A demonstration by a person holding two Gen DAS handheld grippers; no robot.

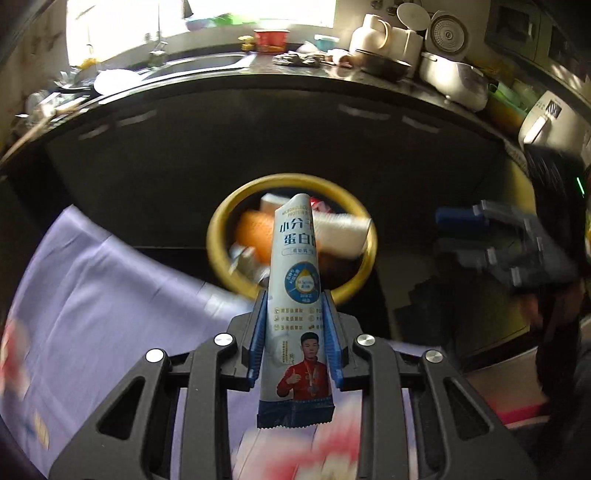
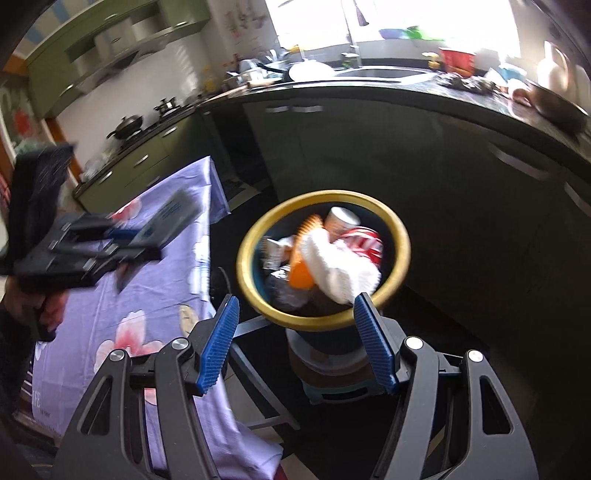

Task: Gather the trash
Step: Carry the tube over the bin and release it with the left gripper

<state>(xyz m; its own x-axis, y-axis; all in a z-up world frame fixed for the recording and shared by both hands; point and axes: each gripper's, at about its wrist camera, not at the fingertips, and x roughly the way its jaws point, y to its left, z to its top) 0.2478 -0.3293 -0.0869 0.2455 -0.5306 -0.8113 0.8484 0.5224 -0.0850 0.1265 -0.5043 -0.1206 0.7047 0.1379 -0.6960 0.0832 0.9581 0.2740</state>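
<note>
The left gripper pinches a slim, glossy white sachet between ribbed blue pads, above the gold-rimmed round bin of crumpled trash, while the right gripper gapes empty beside a lilac floral tablecloth.

Lilac flowered cloth draped over the tabletop, left of the right tool. Dark curved kitchen tabletop far beyond both tools, with a sink and tap under a bright window. Red tub just past the sink; white jug and white rice cooker further right. Black pan on the hob, far left. Green wall cabinets above that.
</note>
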